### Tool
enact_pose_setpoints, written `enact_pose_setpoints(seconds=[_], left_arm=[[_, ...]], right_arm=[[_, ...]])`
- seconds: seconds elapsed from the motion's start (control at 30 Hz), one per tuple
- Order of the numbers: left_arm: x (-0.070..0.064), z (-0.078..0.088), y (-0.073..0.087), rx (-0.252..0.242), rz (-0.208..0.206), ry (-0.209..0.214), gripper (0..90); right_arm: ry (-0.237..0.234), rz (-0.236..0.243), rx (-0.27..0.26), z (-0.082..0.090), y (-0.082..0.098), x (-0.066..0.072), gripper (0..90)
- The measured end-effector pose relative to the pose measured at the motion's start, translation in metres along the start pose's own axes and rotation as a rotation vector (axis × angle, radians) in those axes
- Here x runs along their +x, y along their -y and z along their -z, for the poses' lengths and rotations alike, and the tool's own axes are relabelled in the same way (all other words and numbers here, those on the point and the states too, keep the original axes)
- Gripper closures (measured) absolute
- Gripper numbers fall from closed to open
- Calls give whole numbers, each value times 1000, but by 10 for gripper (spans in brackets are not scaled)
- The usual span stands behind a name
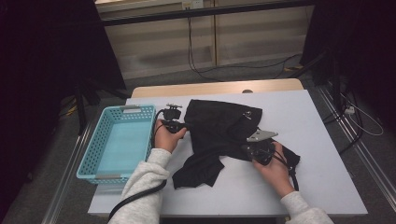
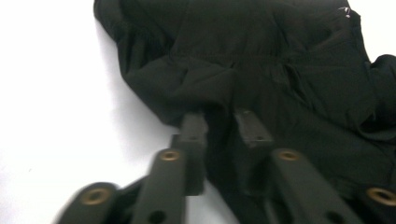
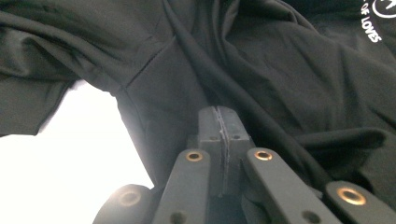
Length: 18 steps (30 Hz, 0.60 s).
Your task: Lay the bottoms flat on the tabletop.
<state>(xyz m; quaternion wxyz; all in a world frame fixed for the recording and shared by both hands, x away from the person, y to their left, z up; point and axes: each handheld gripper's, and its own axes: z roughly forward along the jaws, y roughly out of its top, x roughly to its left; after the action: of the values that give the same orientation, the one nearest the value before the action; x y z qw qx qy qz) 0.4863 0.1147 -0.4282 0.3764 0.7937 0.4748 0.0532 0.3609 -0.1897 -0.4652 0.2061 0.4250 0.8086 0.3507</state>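
A crumpled black garment [image 1: 219,126] lies on the middle of the white table [image 1: 313,140]. My left gripper [image 1: 183,125] is at the garment's left edge. In the left gripper view its jaws [image 2: 223,123] stand a little apart over the black cloth [image 2: 261,60], and the pads do not press on it. My right gripper [image 1: 246,148], with a grey plate on top, is at the garment's lower right part. In the right gripper view its jaws [image 3: 220,114] are pressed together, and folds of the cloth [image 3: 280,70] run away from their tips. White lettering [image 3: 371,21] shows on the fabric.
A teal plastic basket [image 1: 93,154] stands with nothing in it at the table's left edge, close to my left hand. A wooden tabletop [image 1: 215,87] adjoins the far edge. Cables [image 1: 196,60] run over the floor behind, and dark stands flank both sides.
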Motion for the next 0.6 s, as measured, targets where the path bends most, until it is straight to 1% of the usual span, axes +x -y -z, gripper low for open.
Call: enact_pose_setpoints(seconds=[0.03, 0.07, 0.1, 0.13, 0.2, 0.23, 0.33, 0.37, 0.4, 0.43, 0.47, 0.5, 0.53, 0.6], left_arm=[[0, 2, 3, -8, 2, -9, 616], [-1, 4, 5, -9, 4, -9, 561], [-1, 6, 7, 0, -2, -3, 536], [-2, 7, 12, -7, 6, 1, 509], [-3, 6, 19, 9, -9, 0, 486], [-3, 4, 23, 13, -4, 1, 474], [-6, -2, 34, 37, -4, 29, 455], [-8, -4, 36, 37, -6, 31, 451], [-11, -5, 39, 33, -28, 24, 466], [-14, -5, 40, 36, -42, 12, 469], [-17, -5, 40, 44, -38, 27, 471], [-20, -5, 41, 55, -33, 43, 511], [-22, -5, 41, 65, -31, 40, 565], [-28, -6, 41, 86, -32, 45, 642]], right_arm=[[0, 3, 3, 0, 0, 1, 895], [1, 8, 2, 0, 0, 1, 890], [0, 9, 2, 0, 0, 2, 890], [-3, 8, 3, 0, 0, 2, 890], [-5, 4, -1, -1, 0, 1, 889], [-8, 0, -2, -1, 0, 1, 888], [-10, -7, -4, -1, 1, 0, 888], [-10, -6, -3, -1, 0, 1, 888], [-12, -6, -4, -1, 0, 1, 888], [-14, -6, -5, -1, 1, 1, 888], [-14, -7, -5, -1, 1, 1, 888], [-15, -8, -6, -1, 1, 1, 888], [-17, -10, -8, -1, 1, 1, 888], [-17, -11, -9, -2, 1, 1, 889]])
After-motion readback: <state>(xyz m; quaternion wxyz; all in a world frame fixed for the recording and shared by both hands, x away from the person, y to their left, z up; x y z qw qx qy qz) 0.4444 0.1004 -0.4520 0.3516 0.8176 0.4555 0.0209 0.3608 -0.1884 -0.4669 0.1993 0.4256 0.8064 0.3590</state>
